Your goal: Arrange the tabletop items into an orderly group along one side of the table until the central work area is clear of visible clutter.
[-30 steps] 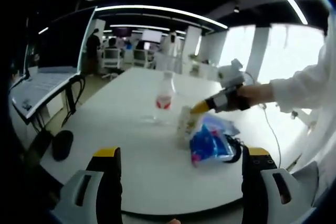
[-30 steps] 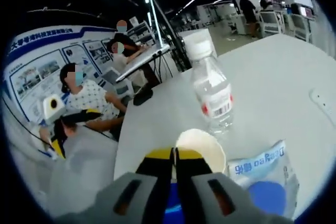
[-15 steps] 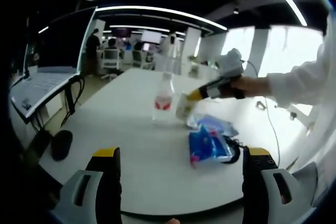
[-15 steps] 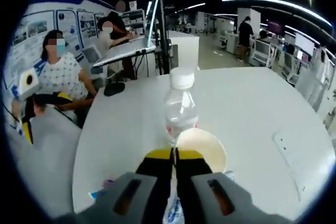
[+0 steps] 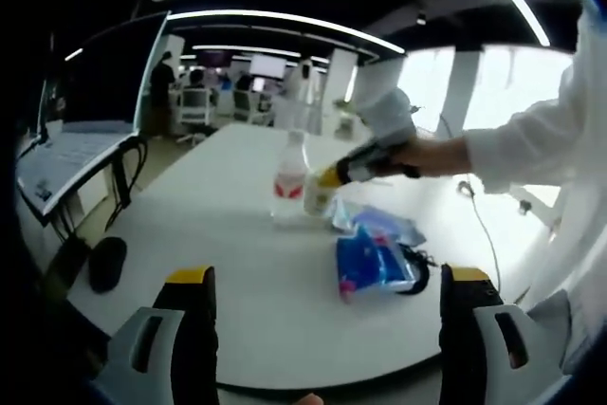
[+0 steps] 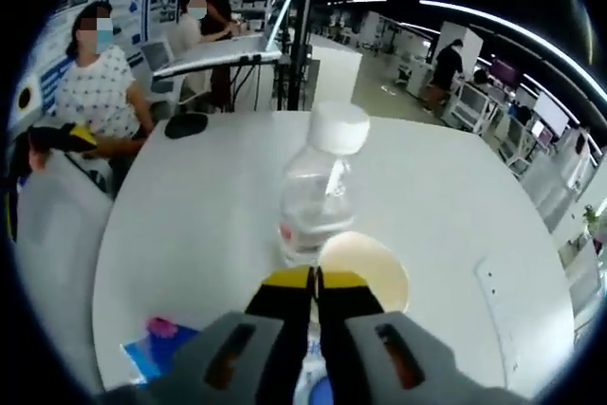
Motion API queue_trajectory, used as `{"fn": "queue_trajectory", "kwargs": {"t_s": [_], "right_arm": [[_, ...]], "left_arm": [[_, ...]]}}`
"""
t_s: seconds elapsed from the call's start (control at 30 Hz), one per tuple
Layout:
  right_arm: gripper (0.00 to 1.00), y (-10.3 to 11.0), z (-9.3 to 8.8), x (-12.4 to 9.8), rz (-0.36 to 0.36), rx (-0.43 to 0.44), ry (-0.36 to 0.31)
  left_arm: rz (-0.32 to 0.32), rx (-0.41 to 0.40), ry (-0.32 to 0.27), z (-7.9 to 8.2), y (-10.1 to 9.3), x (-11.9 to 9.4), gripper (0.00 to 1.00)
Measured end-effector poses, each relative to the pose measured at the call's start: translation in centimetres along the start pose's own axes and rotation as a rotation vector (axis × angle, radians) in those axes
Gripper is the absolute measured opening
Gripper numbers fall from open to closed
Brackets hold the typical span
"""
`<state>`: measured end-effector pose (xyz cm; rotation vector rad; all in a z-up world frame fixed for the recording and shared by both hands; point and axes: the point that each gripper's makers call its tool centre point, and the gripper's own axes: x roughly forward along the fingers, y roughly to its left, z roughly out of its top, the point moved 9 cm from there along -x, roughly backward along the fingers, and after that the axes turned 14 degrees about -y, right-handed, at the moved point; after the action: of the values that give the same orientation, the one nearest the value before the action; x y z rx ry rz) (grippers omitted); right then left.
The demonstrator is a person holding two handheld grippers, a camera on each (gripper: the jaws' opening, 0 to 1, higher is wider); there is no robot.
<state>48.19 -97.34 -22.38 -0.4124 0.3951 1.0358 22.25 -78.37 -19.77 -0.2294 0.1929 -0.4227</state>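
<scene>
Bottle [image 5: 288, 180] stood mid-table [image 5: 218, 263]; cup [image 5: 317, 194] just beside it, right in left gripper view. Pouch [image 5: 372, 258] lay nearer, right. Mouse [image 5: 107, 264] sat at table's left edge, laptop [image 5: 66, 154] beyond.

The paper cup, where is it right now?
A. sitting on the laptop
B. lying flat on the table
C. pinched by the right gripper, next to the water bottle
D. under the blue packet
C: the right gripper is shut on the rim of the paper cup, holding it right beside the water bottle.
</scene>
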Motion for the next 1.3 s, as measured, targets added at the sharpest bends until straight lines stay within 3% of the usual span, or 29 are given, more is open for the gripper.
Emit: {"fn": "queue_trajectory", "kwargs": {"t_s": [0.2, 0.37, 0.67, 1.03, 1.3], "right_arm": [[0.0, 0.5, -0.1, 0.5, 0.002, -0.014, 0.012], [0.0, 0.9, -1.2, 0.7, -0.001, 0.006, 0.042], [0.0, 1.5, -1.3, 0.7, 0.016, 0.025, 0.039], [0.0, 1.0, -1.8, 0.9, 0.002, 0.118, 0.021], [0.1, 0.9, -2.1, 0.4, -0.007, 0.16, 0.016]], "left_arm": [[0.0, -0.006, -0.009, 0.1, 0.1, -0.1, 0.95], [-0.001, -0.007, -0.01, 0.1, 0.1, -0.2, 0.95], [0.003, -0.007, -0.006, 0.0, 0.1, -0.2, 0.94], [0.008, -0.017, -0.016, 0.1, 0.2, -0.2, 0.94], [0.007, -0.017, -0.013, 0.0, 0.1, -0.1, 0.93]]}}
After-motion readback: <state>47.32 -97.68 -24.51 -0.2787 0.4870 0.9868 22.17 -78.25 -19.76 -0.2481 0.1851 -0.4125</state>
